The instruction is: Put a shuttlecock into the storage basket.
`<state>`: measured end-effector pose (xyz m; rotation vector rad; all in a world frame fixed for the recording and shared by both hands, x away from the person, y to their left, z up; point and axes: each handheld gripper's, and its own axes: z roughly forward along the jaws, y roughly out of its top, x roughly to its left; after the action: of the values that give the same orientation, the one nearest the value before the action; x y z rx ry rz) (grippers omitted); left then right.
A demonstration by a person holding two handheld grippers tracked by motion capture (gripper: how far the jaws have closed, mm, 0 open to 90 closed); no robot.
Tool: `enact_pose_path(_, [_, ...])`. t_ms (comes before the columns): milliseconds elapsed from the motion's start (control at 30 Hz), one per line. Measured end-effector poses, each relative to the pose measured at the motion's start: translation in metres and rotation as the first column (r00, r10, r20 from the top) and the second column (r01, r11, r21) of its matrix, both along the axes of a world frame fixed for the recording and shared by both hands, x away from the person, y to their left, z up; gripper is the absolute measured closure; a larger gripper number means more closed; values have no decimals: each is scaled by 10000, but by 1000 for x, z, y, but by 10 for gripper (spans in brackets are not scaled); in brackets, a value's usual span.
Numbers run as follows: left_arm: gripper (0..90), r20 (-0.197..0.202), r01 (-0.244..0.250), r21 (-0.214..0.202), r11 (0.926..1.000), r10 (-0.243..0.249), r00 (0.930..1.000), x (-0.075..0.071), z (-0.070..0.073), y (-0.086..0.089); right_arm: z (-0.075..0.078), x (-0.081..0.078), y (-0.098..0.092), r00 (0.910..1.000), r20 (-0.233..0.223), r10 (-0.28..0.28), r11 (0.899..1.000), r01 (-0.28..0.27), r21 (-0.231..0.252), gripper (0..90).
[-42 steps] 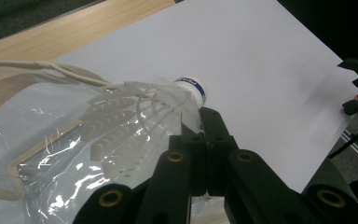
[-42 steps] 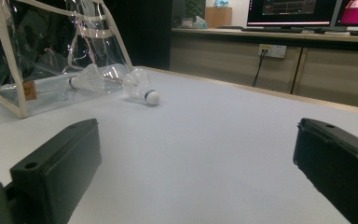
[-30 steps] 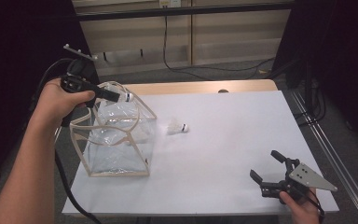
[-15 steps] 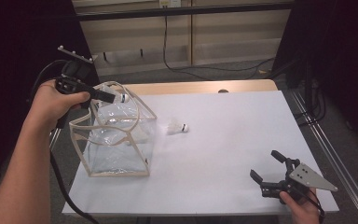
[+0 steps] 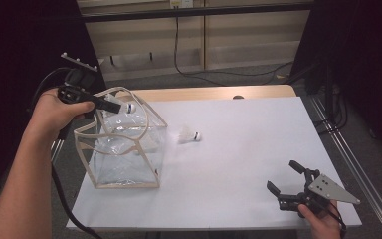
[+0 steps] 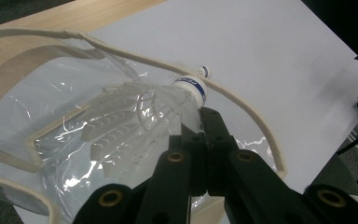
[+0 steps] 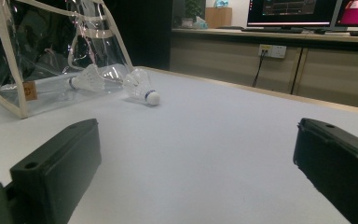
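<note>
The left gripper point(image 6: 200, 122), closed on the skirt of a feather-light, crushable shuttlecock point(image 6: 144, 119) seemingly just below its cork, holds it over the clear bag's point(image 5: 124, 154) mouth, while the right gripper point(image 5: 289, 180) rests open.

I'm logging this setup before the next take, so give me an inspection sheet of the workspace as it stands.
Surface: white tabletop with a wooden strip along its far edge.
Job's things: clear plastic bag with beige trim and handles standing open at the table's left; white feathered shuttlecock held over its mouth; a second one seen inside it.
Clutter: another white shuttlecock lying loose on the table beside the bag.
Grippers: left gripper shut on the held shuttlecock; right gripper open, low at the near right corner.
Cables: black cable trails from the left gripper.
Surroundings: wooden cabinets behind; monitors on them.
</note>
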<state>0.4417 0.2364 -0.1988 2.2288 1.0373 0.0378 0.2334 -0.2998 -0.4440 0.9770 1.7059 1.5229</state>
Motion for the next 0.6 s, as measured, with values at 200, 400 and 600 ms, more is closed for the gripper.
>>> enact_pose_path(200, [900, -108, 82, 41, 10000, -81, 9999, 0, -5, -2, 0, 0, 0, 10000, 1, -3, 10000, 3, -2, 6])
enact_pose_path(400, [900, -168, 144, 47, 9999, -143, 9998, 0, -8, -3, 0, 0, 0, 10000, 3, -3, 10000, 3, 2, 6])
enact_pose_path(600, [899, -237, 209, 138, 9997, -205, 9995, 0, -11, -4, 0, 0, 0, 10000, 13, 7, 10000, -7, 12, 6])
